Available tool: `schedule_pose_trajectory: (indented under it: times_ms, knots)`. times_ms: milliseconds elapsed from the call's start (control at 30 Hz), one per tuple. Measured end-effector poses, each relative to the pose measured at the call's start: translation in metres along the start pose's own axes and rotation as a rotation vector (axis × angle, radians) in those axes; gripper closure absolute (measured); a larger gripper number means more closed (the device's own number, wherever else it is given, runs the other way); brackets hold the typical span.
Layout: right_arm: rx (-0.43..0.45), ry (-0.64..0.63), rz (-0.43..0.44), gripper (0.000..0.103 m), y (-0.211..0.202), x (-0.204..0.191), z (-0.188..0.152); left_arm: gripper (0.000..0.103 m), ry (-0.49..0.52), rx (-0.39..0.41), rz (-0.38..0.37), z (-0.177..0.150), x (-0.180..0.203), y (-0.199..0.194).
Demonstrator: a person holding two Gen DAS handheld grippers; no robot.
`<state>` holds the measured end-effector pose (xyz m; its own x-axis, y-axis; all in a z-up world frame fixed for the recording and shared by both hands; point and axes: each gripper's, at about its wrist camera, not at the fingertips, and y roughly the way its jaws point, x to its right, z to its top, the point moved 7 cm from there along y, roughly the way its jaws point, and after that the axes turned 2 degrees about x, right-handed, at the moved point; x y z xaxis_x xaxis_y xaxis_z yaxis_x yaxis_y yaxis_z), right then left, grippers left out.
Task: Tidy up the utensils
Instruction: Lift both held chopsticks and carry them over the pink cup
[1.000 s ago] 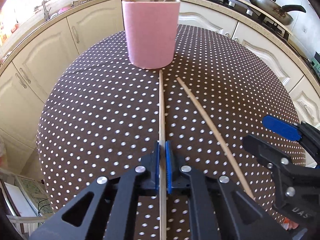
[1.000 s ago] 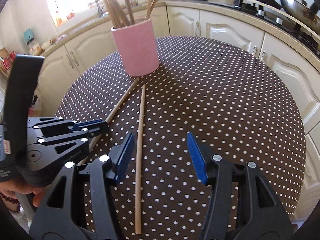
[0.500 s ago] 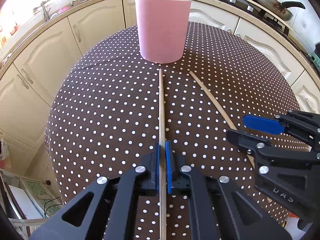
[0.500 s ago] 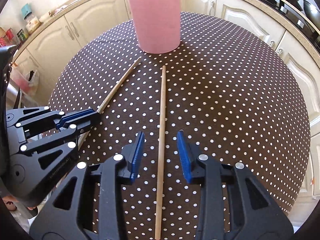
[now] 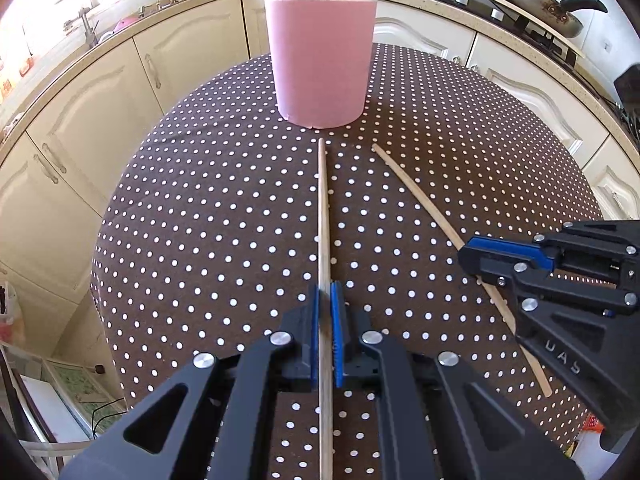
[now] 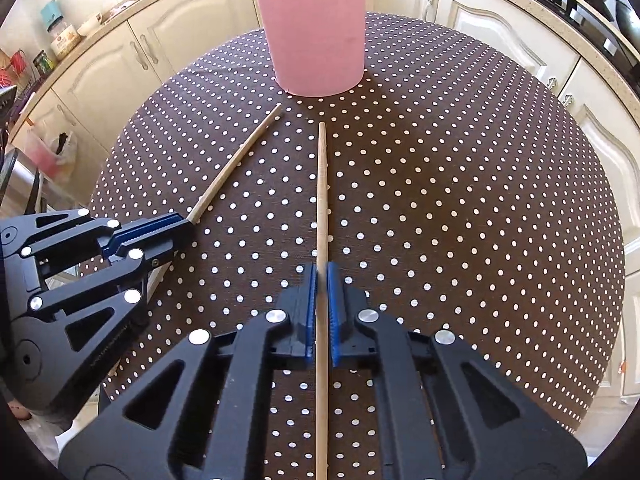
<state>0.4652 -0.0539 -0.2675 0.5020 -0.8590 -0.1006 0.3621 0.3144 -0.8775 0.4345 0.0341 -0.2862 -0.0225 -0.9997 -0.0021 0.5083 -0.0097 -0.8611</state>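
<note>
Two wooden chopsticks lie on the brown polka-dot table (image 5: pixel 208 208), both pointing at a pink holder (image 5: pixel 320 60) that has several sticks standing in it. My left gripper (image 5: pixel 327 300) is shut on the left chopstick (image 5: pixel 323 208). My right gripper (image 6: pixel 321 276) is shut on the right chopstick (image 6: pixel 321 184). In the left wrist view the right gripper (image 5: pixel 474 254) sits over the right chopstick (image 5: pixel 416 196). In the right wrist view the left gripper (image 6: pixel 176 226) clamps the left chopstick (image 6: pixel 236 164). The pink holder (image 6: pixel 312 28) stands just beyond both tips.
Cream kitchen cabinets (image 5: pixel 80 128) curve round behind the round table (image 6: pixel 480 200). A wok (image 5: pixel 536 4) sits on the hob at the back right. Jars and a plastic bag (image 6: pixel 52 152) are at the left.
My right gripper slid left over the right chopstick and its jaws closed onto it. Both views now sit closer to the pink holder. The left gripper kept its hold on its chopstick.
</note>
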Motion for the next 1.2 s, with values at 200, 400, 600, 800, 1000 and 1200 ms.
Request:
schedule_pose_trajectory:
  times_ms: [200, 400, 600, 800, 1000, 1200]
  knots:
    - [0.04, 0.037, 0.038, 0.097, -0.004, 0.013, -0.008, 0.097, -0.006, 0.012, -0.008, -0.001, 0.0, -0.002]
    - [0.121, 0.1, 0.1, 0.097, -0.02, 0.024, -0.014, 0.097, -0.035, 0.05, -0.045, -0.003, -0.004, -0.006]
    - [0.246, 0.151, 0.165, 0.097, -0.053, 0.042, -0.013, 0.097, -0.056, 0.151, -0.087, 0.006, -0.008, -0.029]
    - [0.419, 0.205, 0.234, 0.097, -0.097, 0.057, -0.006, 0.097, -0.073, 0.328, -0.124, 0.023, -0.011, -0.072]
    - [0.626, 0.227, 0.293, 0.097, -0.146, 0.06, 0.022, 0.097, -0.139, 0.61, -0.191, 0.051, -0.017, -0.128]
    - [0.852, 0.232, 0.336, 0.097, -0.181, 0.063, 0.06, 0.097, -0.135, 0.874, -0.238, 0.083, -0.01, -0.172]
